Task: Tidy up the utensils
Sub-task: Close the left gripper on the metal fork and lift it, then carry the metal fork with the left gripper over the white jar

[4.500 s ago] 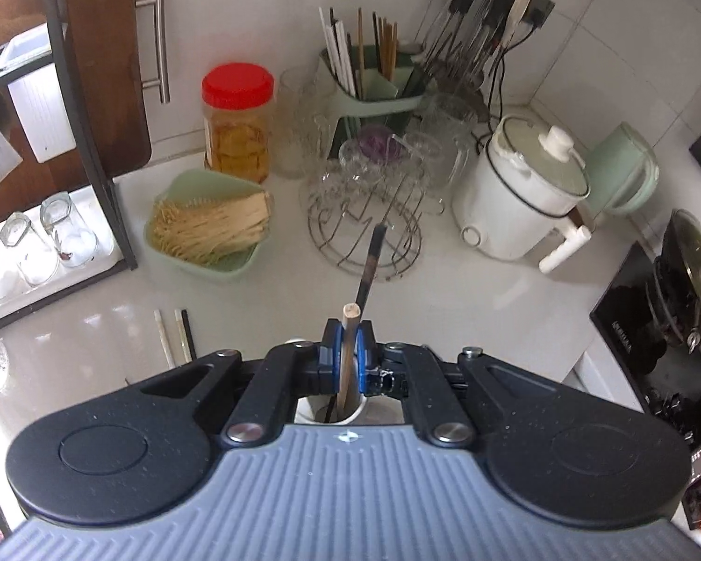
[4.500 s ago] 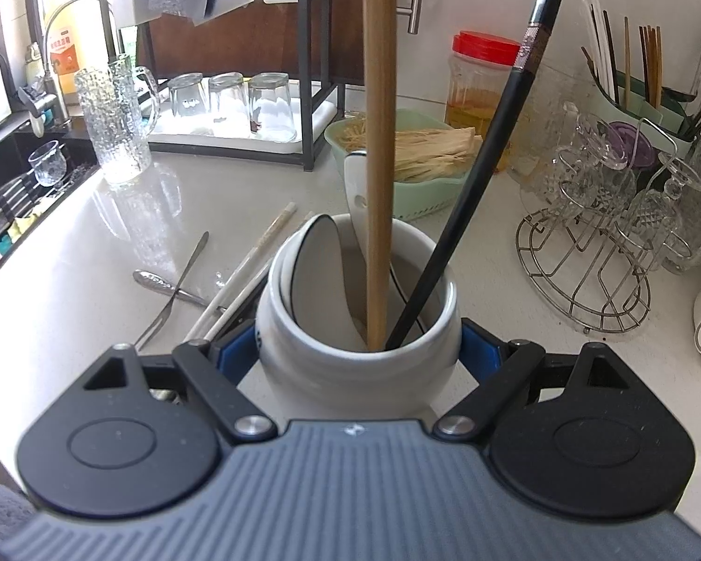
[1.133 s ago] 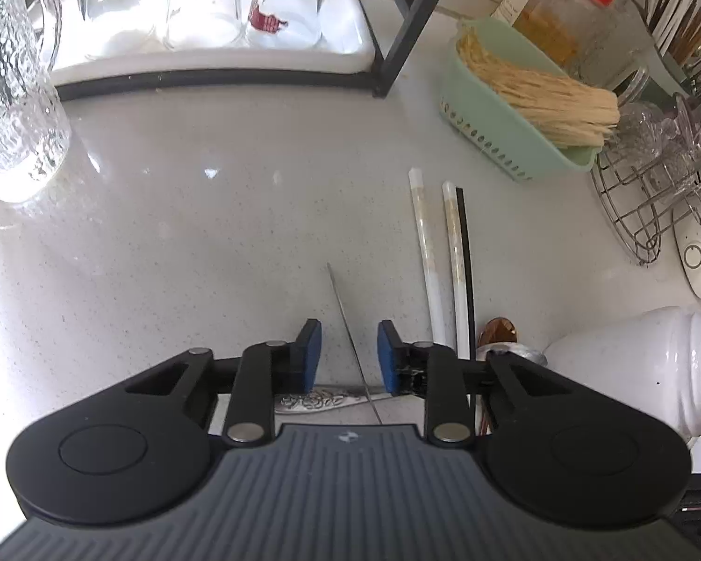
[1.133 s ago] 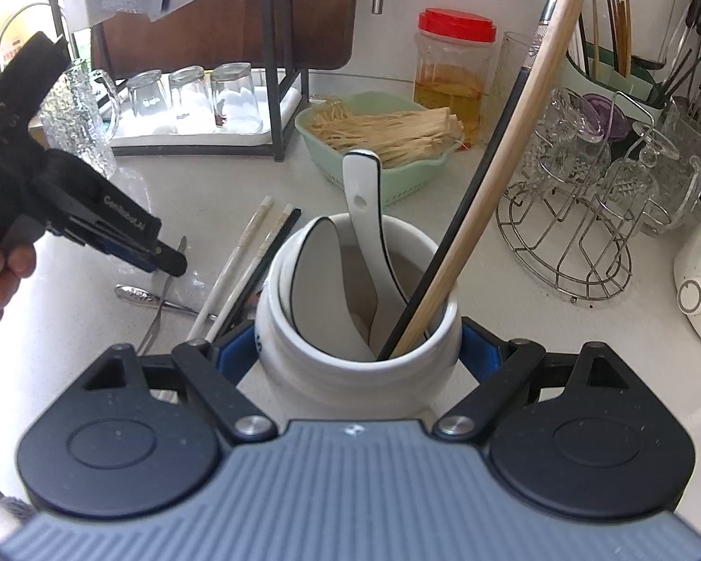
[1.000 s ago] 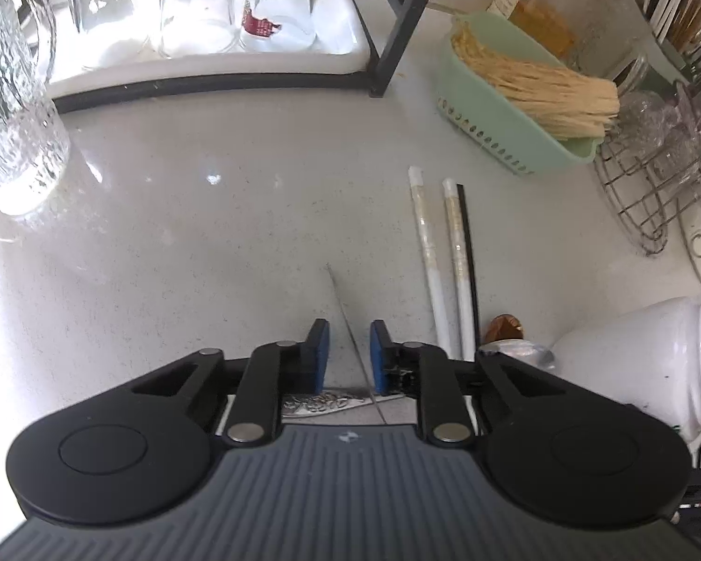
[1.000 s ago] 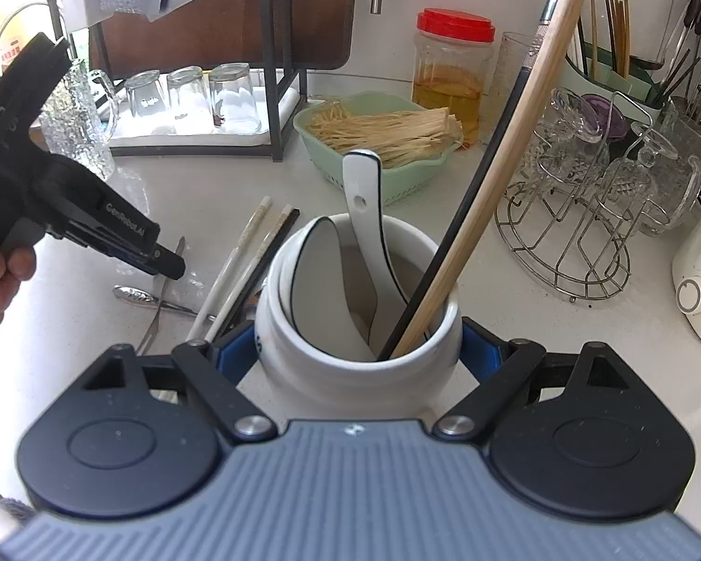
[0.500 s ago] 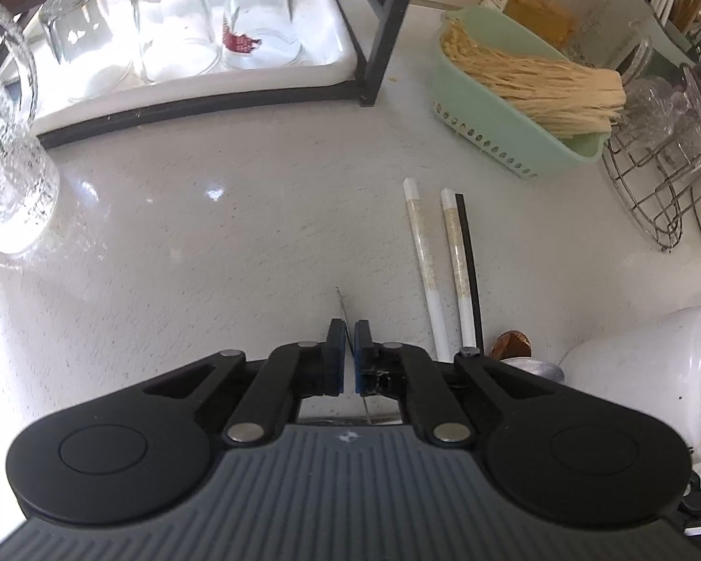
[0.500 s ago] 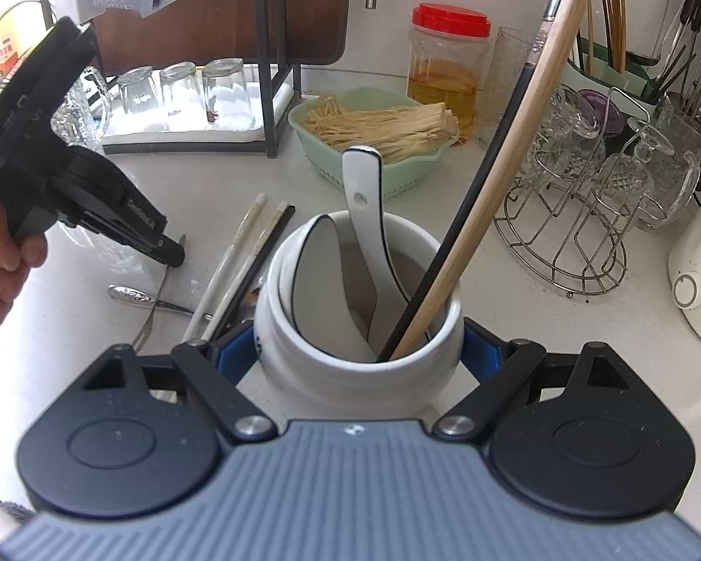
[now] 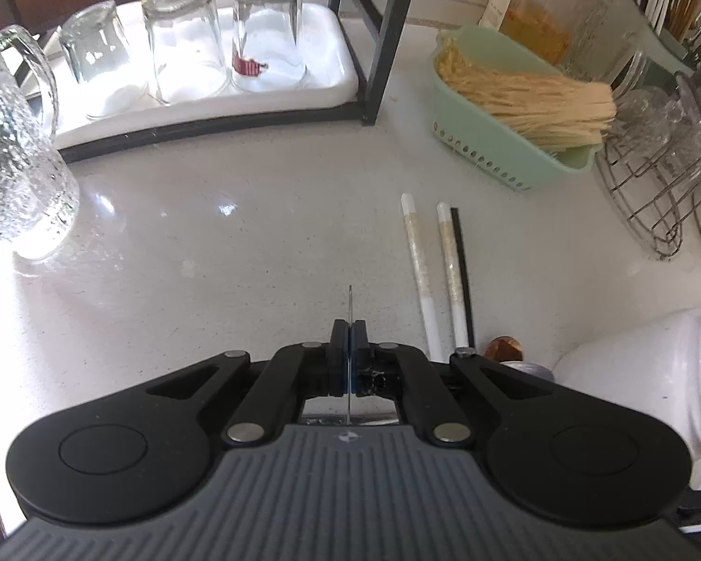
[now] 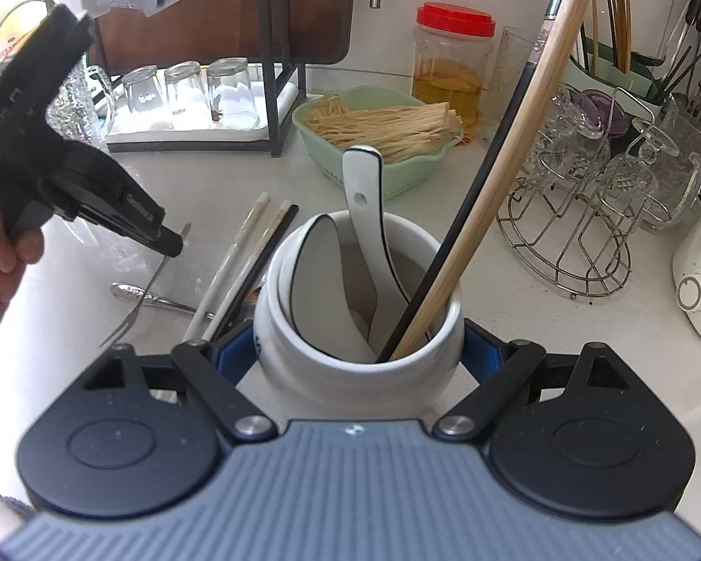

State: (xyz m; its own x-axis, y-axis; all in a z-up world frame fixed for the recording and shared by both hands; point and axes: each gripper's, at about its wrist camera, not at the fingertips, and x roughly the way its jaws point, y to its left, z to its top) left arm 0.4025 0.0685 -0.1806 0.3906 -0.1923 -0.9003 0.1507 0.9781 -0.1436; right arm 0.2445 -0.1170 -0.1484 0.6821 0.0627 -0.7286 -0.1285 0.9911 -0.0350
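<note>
Fork point(image 10: 152, 280): thin metal, pinched near its handle end by the left gripper point(image 9: 349, 334), whose jaws are shut flat on it. In the left wrist view the fork shows edge-on, its handle tip running straight ahead out of the jaws and the rest passing back between them. In the right wrist view its long axis slopes down from the jaws to the tines, which sit low near the counter point(image 9: 210, 252); whether they touch it cannot be told.

Jar point(image 10: 357, 327): white, clamped on both flanks by the right gripper point(image 10: 360, 350), jaws spread wide about its body. It holds spoons point(image 10: 364, 215) and two long sticks point(image 10: 490, 177) leaning right.

Relation governing the next move: the jar mouth lies right of the left jaws, close by. The fork, judged, must be lifted clear, swung tines-down and brought over the mouth.

Outlying: a spoon point(image 10: 154, 297) and three chopsticks point(image 9: 437, 271) lie on the counter, right of the left jaws. Basket point(image 9: 490, 149) stands beyond.
</note>
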